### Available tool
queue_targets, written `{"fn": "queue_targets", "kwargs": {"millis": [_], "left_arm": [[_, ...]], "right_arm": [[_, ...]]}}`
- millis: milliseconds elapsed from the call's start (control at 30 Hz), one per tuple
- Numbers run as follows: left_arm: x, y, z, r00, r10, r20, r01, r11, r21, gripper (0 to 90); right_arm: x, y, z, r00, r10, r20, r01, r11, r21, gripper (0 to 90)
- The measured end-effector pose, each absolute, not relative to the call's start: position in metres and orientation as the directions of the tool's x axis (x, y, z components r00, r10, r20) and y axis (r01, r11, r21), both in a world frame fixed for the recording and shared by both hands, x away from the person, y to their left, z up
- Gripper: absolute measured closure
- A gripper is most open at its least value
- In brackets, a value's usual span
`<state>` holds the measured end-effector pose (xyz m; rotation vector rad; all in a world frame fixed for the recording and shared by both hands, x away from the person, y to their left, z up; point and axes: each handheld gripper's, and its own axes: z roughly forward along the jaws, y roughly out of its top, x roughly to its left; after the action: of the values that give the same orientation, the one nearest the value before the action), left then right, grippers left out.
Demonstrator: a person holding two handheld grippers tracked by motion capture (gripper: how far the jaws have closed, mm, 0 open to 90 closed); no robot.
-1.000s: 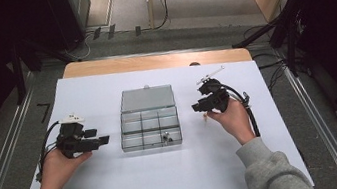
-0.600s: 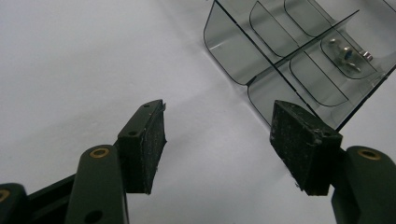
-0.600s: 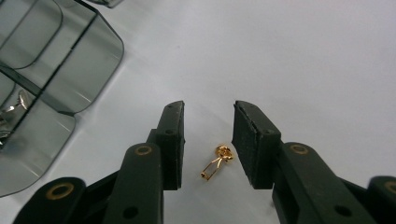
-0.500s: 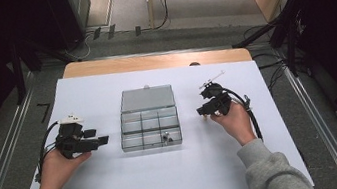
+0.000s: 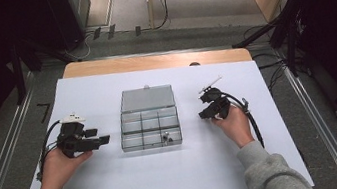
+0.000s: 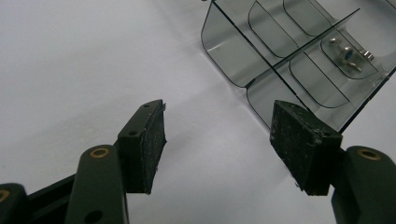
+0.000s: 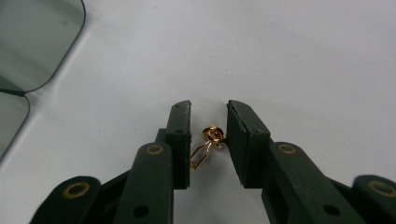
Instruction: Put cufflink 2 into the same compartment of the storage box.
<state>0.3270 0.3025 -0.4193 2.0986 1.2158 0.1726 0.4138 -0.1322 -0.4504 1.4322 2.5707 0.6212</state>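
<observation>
**Gold clip sitting between the closing right jaws**

The left gripper (image 5: 104, 140) is resting in the left hand (image 5: 58, 166) on the white sheet (image 5: 120, 187), to the left of the box (image 5: 149, 117). It is matte black, with brass rivets at its links, and its rough, grainy pads (image 6: 154, 144) are standing wide apart with nothing but the sheet between them, so it is released. Its tip is pointing toward the box's near left corner.

The box is lying mid-sheet. It is clear, smoke-tinted plastic, rectangular with rounded corners, its lid lying open flat on the far side and thin walls dividing it into small compartments. A small silver metal piece (image 6: 348, 50) is lying in one near compartment, right of the middle.

The right gripper (image 5: 202, 116) is sitting in the right hand (image 5: 234, 122), just to the right of the box and tipped down toward the sheet. Its jaws have just been closing, and the clip (image 7: 209, 142) is lying between them on the sheet. The clip is thin, shiny gold wire, a small curled rosette at one end and a narrow loop at the other. In the right gripper view its long axis is running slantwise, rosette toward the right pad and the jaw tips, loop back toward the left pad. The rosette is close against the right pad; I cannot tell whether either pad is pressing yet.
</observation>
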Motion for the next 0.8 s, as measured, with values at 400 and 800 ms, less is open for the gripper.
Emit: {"fn": "queue_targets", "kwargs": {"millis": [400, 800], "left_arm": [[0.3269, 0.3020, -0.4190, 0.552, 0.806, -0.215, 0.712, -0.321, 0.624, 36.7], [0.3267, 0.3022, -0.4192, 0.550, 0.806, -0.217, 0.711, -0.316, 0.628, 36.7]], "right_arm": [[0.4117, -0.1313, -0.4502, -0.555, 0.830, 0.058, 0.771, 0.487, 0.411, 80.1], [0.4125, -0.1360, -0.4458, -0.549, 0.831, 0.089, 0.776, 0.466, 0.425, 80.3]]}}
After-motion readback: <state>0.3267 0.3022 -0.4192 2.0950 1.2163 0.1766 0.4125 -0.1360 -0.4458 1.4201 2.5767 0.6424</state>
